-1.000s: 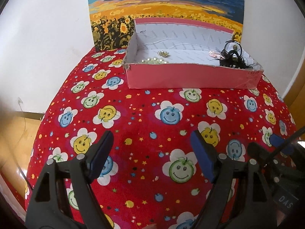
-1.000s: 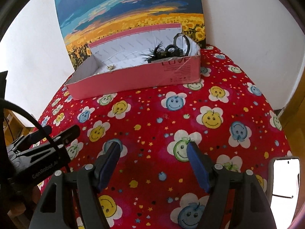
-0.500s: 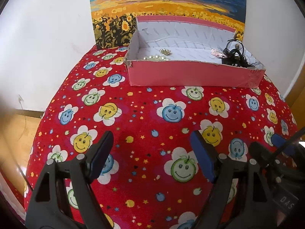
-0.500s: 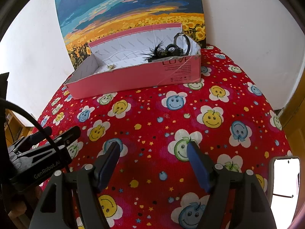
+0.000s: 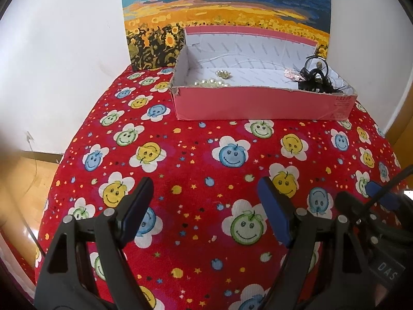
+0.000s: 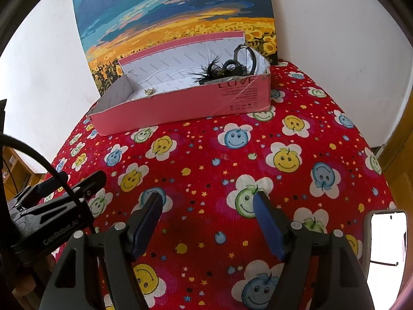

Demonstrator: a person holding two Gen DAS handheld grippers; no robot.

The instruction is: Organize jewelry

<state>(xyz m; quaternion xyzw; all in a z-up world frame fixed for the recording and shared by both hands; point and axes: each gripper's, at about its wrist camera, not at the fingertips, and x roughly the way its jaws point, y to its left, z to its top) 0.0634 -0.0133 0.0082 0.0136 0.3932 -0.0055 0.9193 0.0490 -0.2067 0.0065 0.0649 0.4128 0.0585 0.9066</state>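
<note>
A: What's the biggest thing here?

B: The red cloth (image 5: 196,160), printed with smiley flowers, covering the whole surface. Behind it a sunflower painting (image 5: 224,7) leans on the white wall.

A: And the container?

B: A pink box (image 5: 260,102), open on top, at the far end of the cloth, just in front of the painting. Its inside is lined with white paper. In the right wrist view the front wall reads "LUVE" in dark letters near the right corner.

A: What lies in it?

B: At the right end, a black hairpiece (image 5: 313,81) with feathery strands and a dark ring standing above it; in the right wrist view it shows as the same feathered clump (image 6: 222,71) against the right wall. Just left of it is a small pale pink piece (image 5: 290,73), too small to identify. At the left end, a string of pearls (image 5: 210,82) lies against the front wall, with a small gold brooch (image 5: 223,74) just behind it. A thin chain (image 5: 232,58) runs along the floor toward the back.

A: Anything on the cloth itself?

B: No jewelry that I can see; it is all in the box.

A: The tools?

B: The left gripper (image 5: 204,204) hangs over the near cloth, jaws wide apart, nothing between them. The right gripper (image 6: 207,208) is likewise spread and empty, well short of the box. The two sit side by side.
</note>
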